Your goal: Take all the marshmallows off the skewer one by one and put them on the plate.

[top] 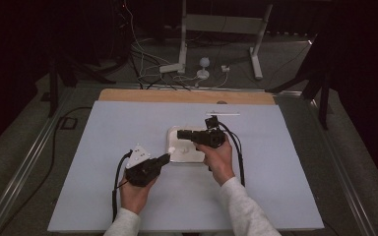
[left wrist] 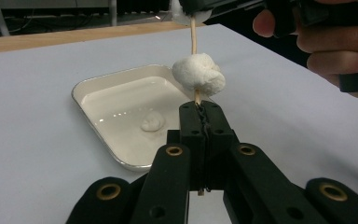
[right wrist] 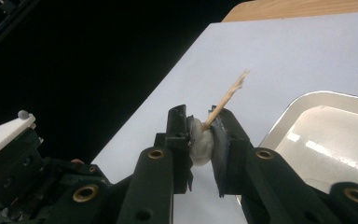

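From the high view, the tray sits near the middle of the tabletop, well apart from every edge. The left gripper reaches toward the tray's near left corner, and the right gripper lies across the tray from the right, over its far part. In the left gripper view, the fingers are clenched on the lower end of a skewer, which stands upright through a marshmallow just above them; another marshmallow lies in the tray. In the right gripper view, the fingers are grasping a marshmallow with the skewer's frayed tip sticking out beyond it, beside the tray's edge.
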